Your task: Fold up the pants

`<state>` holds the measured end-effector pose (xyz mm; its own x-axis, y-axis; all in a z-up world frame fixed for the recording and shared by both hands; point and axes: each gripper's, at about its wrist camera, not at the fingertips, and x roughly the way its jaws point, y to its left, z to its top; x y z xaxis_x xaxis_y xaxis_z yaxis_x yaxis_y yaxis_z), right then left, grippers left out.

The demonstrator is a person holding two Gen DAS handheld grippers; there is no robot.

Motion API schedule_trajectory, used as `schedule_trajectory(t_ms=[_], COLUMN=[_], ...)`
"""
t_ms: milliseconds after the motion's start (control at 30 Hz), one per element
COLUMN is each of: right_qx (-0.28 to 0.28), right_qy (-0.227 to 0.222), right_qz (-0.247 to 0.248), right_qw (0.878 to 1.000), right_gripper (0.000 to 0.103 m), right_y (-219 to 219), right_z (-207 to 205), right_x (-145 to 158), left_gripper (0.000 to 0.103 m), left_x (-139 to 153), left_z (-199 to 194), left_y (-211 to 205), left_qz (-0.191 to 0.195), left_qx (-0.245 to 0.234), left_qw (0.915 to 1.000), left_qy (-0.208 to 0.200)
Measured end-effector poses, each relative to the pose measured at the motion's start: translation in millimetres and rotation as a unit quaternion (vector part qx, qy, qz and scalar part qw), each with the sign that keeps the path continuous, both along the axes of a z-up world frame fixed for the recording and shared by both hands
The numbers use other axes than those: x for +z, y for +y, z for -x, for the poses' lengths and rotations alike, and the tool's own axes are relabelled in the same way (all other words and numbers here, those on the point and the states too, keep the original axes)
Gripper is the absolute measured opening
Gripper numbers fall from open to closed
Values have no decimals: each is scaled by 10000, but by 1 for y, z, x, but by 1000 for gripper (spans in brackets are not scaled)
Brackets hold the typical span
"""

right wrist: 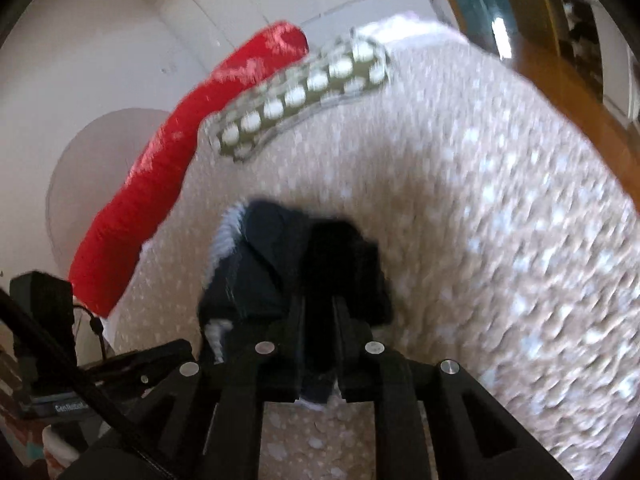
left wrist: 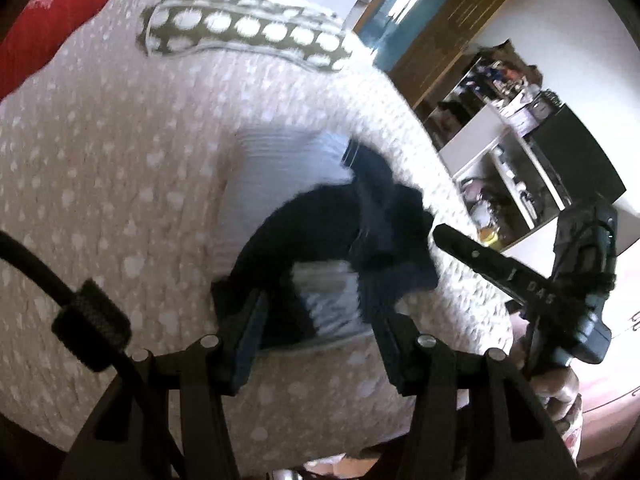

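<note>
Item: dark navy/black fabric pants w/ pale grey-white lining or panel (left wrist: 320,220), bunched on pink-beige knitted bedspread w/ pale spots (left wrist: 120,168).

Location: near edge of bed, just ahead of both tools. Not flat; a dark fold stands up at the right side, pale part spread underneath.

Left gripper (left wrist: 316,320): tongs apart, straddling dark cloth. Cloth sits between the fingers, but pads don't look to press it; blur makes contact hard to judge.

Right gripper (right wrist: 318,320): tongs nearly together, pinched on a lump of the dark cloth, seen rising between the fingers in right wrist view.

Other: olive cushion w/ white dots (left wrist: 240,32) at far side of bed; red patterned blanket (right wrist: 180,152) beyond it; shelving unit w/ clutter (left wrist: 520,152) off the bed.

Progress (est.): early to mid. Garment gathered, no neat rectangle visible. Left: lay flat, align legs, fold over, smooth.
</note>
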<state>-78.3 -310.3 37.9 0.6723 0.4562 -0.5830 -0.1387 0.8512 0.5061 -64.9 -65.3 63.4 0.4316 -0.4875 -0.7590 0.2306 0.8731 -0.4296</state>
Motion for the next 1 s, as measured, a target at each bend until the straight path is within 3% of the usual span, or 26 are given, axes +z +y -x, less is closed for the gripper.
schedule_trajectory(t_ms=[167, 300, 433, 567, 633, 667, 1000], right_qx=[427, 673, 451, 50, -218, -352, -912], right_qy=[37, 494, 649, 631, 608, 532, 527], right_qz=[-398, 42, 518, 445, 448, 402, -506], right_qw=[9983, 9965, 9955, 9970, 9969, 9972, 9931], right_gripper=[13, 18, 18, 18, 44, 62, 69], right_y=[22, 50, 56, 40, 29, 21, -33], right_z=[-29, -69, -104, -109, -101, -94, -29], right_x=[16, 0, -17, -20, -17, -15, -24], left_gripper=[51, 51, 51, 51, 51, 51, 51], left_x=[-24, -44, -42, -43, -44, -44, -17], left_z=[-22, -20, -21, -21, -22, -21, 3], left_y=[-20, -22, -20, -17, -16, -14, -3], left_qz=[-318, -383, -307, -252, -235, -216, -435], left_qx=[18, 45, 29, 12, 19, 27, 180], left_qw=[9993, 9987, 9990, 9991, 9991, 9991, 9988], left_qy=[182, 333, 322, 339, 358, 359, 134])
